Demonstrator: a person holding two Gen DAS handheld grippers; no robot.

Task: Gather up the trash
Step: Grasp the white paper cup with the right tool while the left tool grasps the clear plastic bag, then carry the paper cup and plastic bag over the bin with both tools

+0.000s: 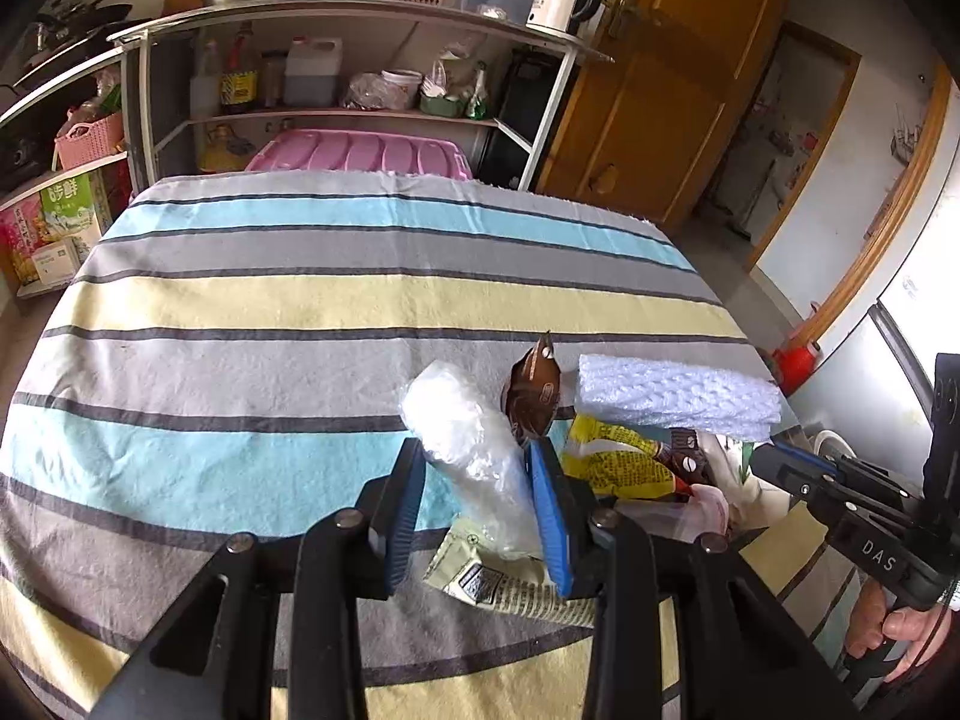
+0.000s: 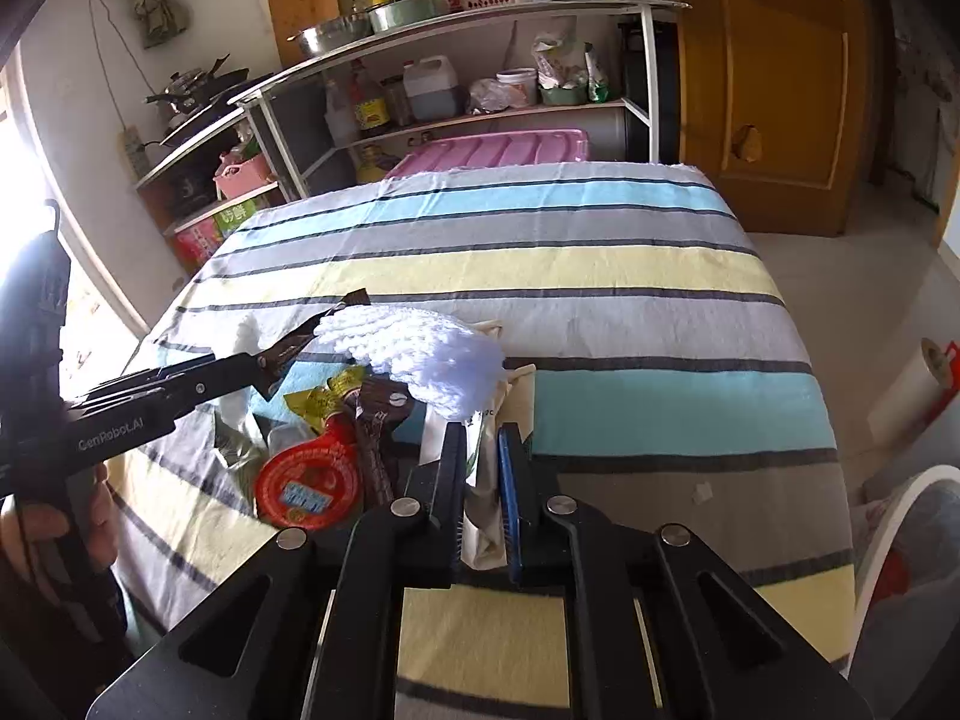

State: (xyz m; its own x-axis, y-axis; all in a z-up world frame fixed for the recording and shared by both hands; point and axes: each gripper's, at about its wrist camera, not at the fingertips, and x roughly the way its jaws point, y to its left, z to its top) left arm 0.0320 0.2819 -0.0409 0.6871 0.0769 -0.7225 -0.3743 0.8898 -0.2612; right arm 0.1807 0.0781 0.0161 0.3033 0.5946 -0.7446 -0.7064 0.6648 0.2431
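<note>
1. The left tongs (image 1: 480, 492) pinched a crumpled clear plastic bag (image 1: 462, 444) between their blue pads, low and centre in the left wrist view.
2. The bag stuck out past the fingertips, its far end lifted over the striped cloth on the bench (image 1: 300, 300).
3. Under those tongs lay a pale green wrapper (image 1: 498, 582) with a barcode, flat on the cloth.
4. Just right of the bag stood a brown wrapper (image 1: 534, 390), tilted upward, and beside it a white foam sheet (image 1: 678, 396) lying across the heap.
5. Below the foam sat a yellow printed packet (image 1: 618, 456), partly covered.
6. The right tongs (image 2: 483, 492) were closed almost together on the edge of a cream cloth bag (image 2: 480, 534), low and centre in the right wrist view.
7. The trash heap sat on and around that cloth bag at the near side of the bench; whether any piece lay inside it could not be told.
8. A red round lid (image 2: 306, 486) lay at the lower left of the heap in the right wrist view, touching a dark brown wrapper (image 2: 375, 420).
9. A shelf rack (image 1: 360, 114) with bottles stood behind the bench, upper centre, and a wooden door (image 2: 774, 72) stood at the upper right.
</note>
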